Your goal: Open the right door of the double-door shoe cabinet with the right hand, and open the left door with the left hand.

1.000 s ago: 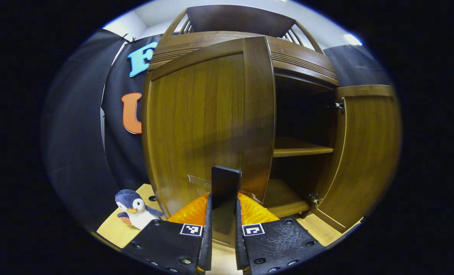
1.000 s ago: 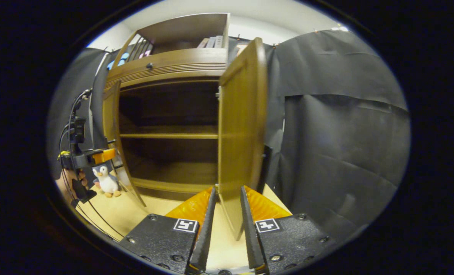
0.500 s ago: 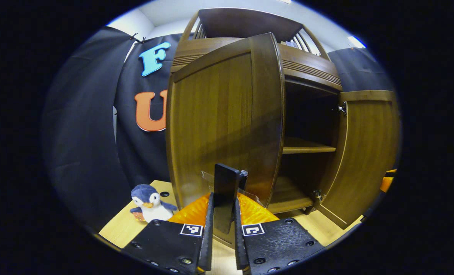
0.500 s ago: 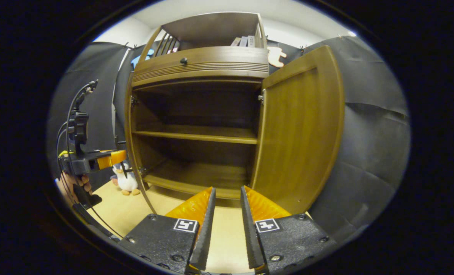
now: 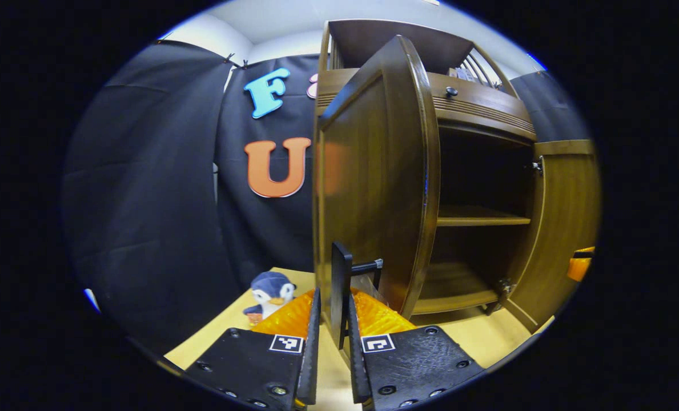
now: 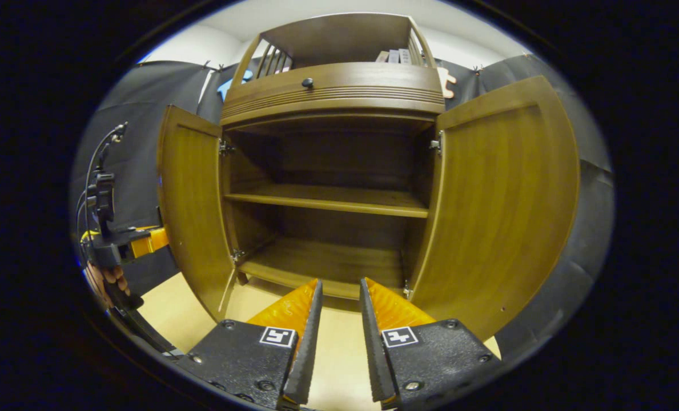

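Observation:
The brown wooden shoe cabinet (image 6: 333, 94) faces me with both doors swung out. In the left gripper view the left door (image 5: 373, 171) stands almost edge-on, and my left gripper (image 5: 333, 295) is shut on its dark flat handle (image 5: 340, 274). The right door (image 6: 499, 200) stands wide open, also seen in the left gripper view (image 5: 565, 228). My right gripper (image 6: 342, 285) is open in front of the cabinet's bottom shelf, with nothing between its fingers. In the right gripper view the left gripper (image 6: 131, 242) and the hand (image 6: 104, 279) holding it show beside the left door (image 6: 193, 211).
A toy penguin (image 5: 269, 290) sits on the light wooden floor (image 6: 339, 348) left of the cabinet. Inside are a middle shelf (image 6: 328, 200) and a bottom shelf (image 6: 322, 265), both bare. Black cloth walls stand on both sides. Books (image 6: 393, 55) rest on top.
The left door swung further out with my left gripper on its handle. My right gripper came off the right door's edge and turned to face the cabinet's inside; the right door now stands wide.

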The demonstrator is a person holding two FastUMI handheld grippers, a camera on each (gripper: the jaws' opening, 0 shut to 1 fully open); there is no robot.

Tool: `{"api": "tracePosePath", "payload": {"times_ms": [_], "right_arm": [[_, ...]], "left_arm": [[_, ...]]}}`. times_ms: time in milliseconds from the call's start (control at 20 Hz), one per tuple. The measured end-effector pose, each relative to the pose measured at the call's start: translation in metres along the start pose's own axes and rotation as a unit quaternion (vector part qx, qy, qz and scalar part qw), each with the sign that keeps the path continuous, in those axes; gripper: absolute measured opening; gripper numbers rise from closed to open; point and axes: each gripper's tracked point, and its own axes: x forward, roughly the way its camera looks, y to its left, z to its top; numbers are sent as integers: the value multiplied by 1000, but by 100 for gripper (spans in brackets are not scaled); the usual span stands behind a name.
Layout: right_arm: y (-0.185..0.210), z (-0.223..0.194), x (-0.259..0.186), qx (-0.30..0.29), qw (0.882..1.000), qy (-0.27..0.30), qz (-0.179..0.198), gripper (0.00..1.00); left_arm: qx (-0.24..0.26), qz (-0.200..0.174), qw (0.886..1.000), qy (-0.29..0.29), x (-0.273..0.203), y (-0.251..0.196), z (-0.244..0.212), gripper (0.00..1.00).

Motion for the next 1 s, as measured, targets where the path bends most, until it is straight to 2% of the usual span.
{"api": "tracePosePath", "payload": {"times_ms": [50, 100, 150, 200, 300, 450, 550, 700, 1000], "right_arm": [[4, 1, 2, 0, 1000, 0, 4, 42], [6, 3, 3, -1, 1000, -1, 5, 42], [9, 3, 5, -2, 1000, -1, 7, 42], [12, 5, 6, -2, 1000, -2, 7, 42], [16, 9, 8, -5, 1000, -4, 8, 42], [15, 13, 10, -5, 1000, -8, -2, 42], [15, 15, 10, -2, 1000, -9, -5, 44], [15, 20, 12, 4, 1000, -13, -10, 44], [8, 36, 9, 13, 999, -36, -31, 46]], "left_arm": [[-15, 4, 1000, 4, -2, 9, -3, 23], [-23, 13, 1000, 5, -3, 18, -4, 32], [-24, 23, 999, 5, -7, 28, -3, 32], [-27, 19, 999, 4, -7, 32, -5, 16], [-27, 14, 1000, 5, -9, 38, -5, 17], [8, 17, 1000, -8, -20, 51, 0, 18], [36, 44, 998, -12, -26, 70, -2, 16], [51, 71, 996, -26, -36, 87, 6, 16], [51, 42, 996, -60, -51, 63, 38, 16]]}}
